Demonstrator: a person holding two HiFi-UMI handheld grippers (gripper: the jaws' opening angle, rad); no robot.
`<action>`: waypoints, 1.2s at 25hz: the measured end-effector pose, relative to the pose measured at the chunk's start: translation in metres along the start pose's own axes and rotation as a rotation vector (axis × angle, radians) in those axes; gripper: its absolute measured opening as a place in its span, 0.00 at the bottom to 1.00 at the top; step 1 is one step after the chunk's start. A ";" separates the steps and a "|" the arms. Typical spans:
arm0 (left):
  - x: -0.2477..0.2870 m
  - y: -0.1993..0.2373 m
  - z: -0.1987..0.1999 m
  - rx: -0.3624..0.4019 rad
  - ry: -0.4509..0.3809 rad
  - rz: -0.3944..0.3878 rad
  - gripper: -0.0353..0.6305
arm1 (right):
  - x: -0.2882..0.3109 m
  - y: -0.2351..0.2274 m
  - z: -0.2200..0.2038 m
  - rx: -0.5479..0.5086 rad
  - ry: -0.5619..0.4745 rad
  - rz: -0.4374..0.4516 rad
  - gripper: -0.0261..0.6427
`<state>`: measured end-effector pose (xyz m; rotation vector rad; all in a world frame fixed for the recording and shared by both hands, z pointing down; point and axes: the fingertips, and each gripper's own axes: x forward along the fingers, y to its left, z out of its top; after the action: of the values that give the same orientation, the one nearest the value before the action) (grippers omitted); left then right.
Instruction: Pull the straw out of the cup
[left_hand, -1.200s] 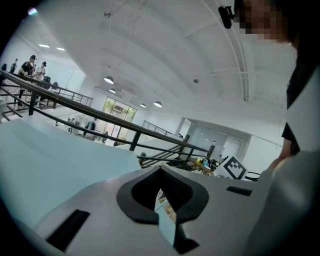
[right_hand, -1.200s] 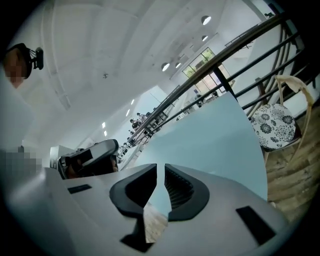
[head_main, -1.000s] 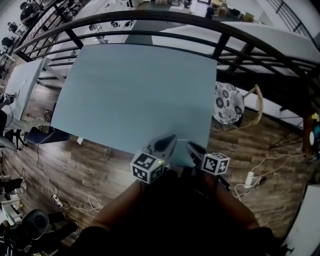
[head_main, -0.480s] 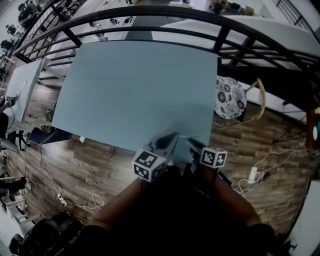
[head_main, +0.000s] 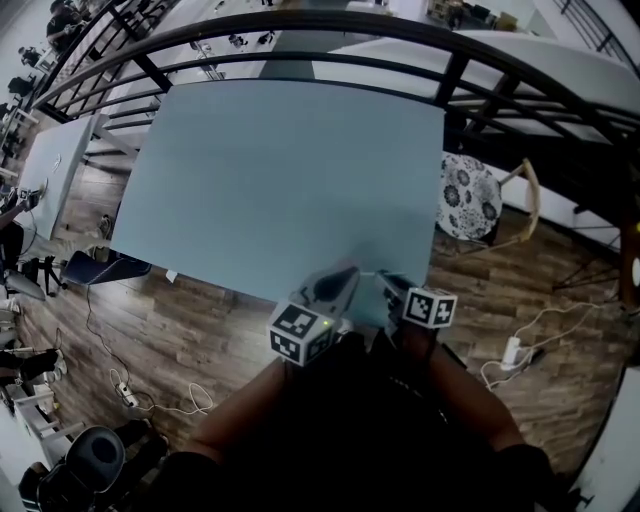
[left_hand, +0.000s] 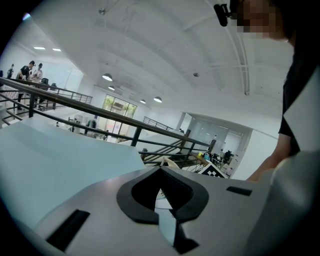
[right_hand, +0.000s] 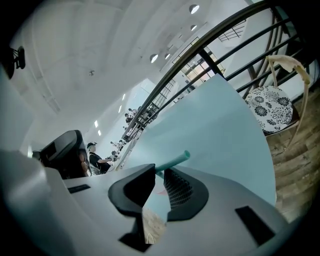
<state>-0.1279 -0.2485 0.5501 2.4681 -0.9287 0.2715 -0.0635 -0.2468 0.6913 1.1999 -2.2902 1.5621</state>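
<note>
Right gripper (right_hand: 159, 172): the jaws have just been closing and now stand narrow, with the teal straw (right_hand: 172, 161) between their tips; the pads appear to bear on it. The straw projects up and to the right beyond the tips, over the pale blue table (head_main: 280, 170), and no part of it shows inside a cup. Left gripper (left_hand: 160, 172): jaws drawn together at the tips, with nothing identifiable between them (a pale sliver shows in the gap lower down). The cup cannot be made out in any view. Both grippers sit side by side at the near table edge. Hazard: the hold is at the tips only, near one end of the straw, so the long free end may lever it round or slide it out. Hazard: a dropped straw this close to the edge may roll to the floor (head_main: 200, 330)
</note>
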 end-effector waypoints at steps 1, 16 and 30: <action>-0.001 0.001 0.000 -0.002 -0.001 0.002 0.07 | 0.000 0.001 0.000 -0.006 0.002 0.003 0.13; -0.013 0.001 0.000 -0.013 -0.020 0.014 0.07 | -0.017 0.026 0.014 -0.078 -0.040 0.015 0.11; -0.036 -0.007 0.001 -0.013 -0.054 0.012 0.07 | -0.036 0.052 0.023 -0.129 -0.087 0.031 0.11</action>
<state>-0.1506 -0.2241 0.5339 2.4699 -0.9654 0.2030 -0.0664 -0.2384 0.6249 1.2277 -2.4328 1.3734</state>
